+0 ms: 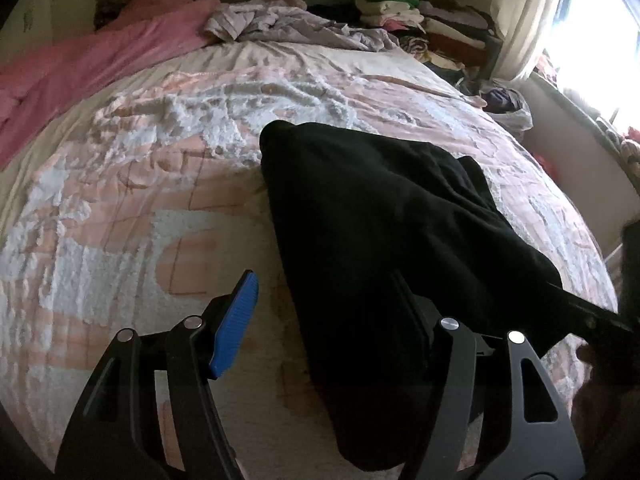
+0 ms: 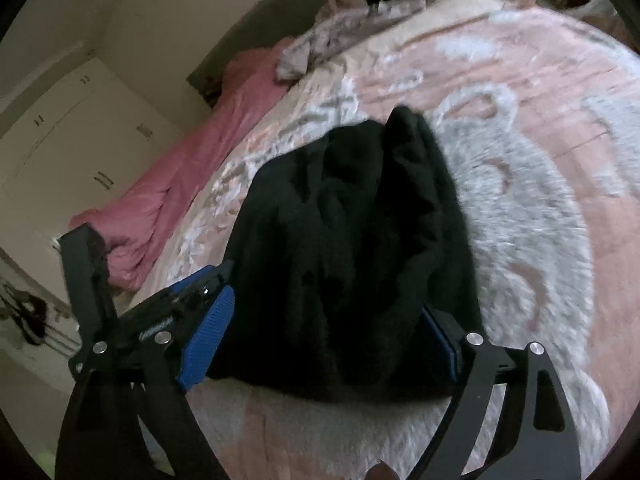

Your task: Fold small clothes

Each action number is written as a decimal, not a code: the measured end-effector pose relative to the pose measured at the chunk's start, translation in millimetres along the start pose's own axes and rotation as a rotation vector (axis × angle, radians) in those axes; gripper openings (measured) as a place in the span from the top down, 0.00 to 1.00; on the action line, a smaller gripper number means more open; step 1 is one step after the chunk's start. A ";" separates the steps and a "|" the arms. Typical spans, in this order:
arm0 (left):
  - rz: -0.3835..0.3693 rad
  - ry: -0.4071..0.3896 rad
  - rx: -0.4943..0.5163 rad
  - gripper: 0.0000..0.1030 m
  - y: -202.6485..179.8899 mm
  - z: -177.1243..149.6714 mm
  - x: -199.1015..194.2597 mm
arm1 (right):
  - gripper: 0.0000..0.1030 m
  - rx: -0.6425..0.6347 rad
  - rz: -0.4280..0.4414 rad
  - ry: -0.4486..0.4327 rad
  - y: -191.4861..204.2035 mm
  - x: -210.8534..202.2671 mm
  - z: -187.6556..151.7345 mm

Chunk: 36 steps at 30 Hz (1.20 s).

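- On the bedspread (image 1: 120, 208): black garment (image 1: 360, 208), long axis near to far.
- Left gripper (image 1: 324, 320): spread wide, near hem between fingers (right finger hidden under cloth).
- Right gripper (image 2: 320, 340): spread, straddling near edge.

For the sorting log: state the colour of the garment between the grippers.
Black, plain; the garment shows best in the right wrist view.
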<state>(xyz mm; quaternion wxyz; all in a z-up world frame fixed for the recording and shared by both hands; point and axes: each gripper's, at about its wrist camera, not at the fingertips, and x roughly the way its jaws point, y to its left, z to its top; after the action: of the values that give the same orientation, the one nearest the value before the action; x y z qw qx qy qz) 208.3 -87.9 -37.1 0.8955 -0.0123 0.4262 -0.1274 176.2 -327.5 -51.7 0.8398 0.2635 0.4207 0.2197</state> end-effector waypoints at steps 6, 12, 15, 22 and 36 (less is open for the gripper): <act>0.006 -0.008 0.027 0.44 -5.0 -1.2 -1.6 | 0.17 -0.027 -0.004 0.032 -2.7 17.3 20.1; 0.007 -0.011 0.032 0.44 -5.7 -1.3 -1.9 | 0.48 -0.075 -0.046 0.000 -5.0 21.8 26.4; 0.003 -0.012 0.031 0.43 -5.6 -1.2 -2.1 | 0.60 -0.078 -0.016 -0.012 -7.6 22.3 23.9; -0.005 -0.015 0.028 0.41 -7.9 -1.1 -3.3 | 0.74 -0.186 -0.058 -0.069 9.1 17.6 24.4; -0.064 0.008 0.031 0.34 -19.8 -6.3 1.8 | 0.77 -0.275 -0.188 -0.090 2.0 11.3 25.8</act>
<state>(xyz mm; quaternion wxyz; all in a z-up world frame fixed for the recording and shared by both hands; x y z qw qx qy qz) 200.3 -107.0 -39.9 0.8893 -0.0117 0.4274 -0.1625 203.3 -326.0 -44.0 0.9029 0.1151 0.3714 0.1836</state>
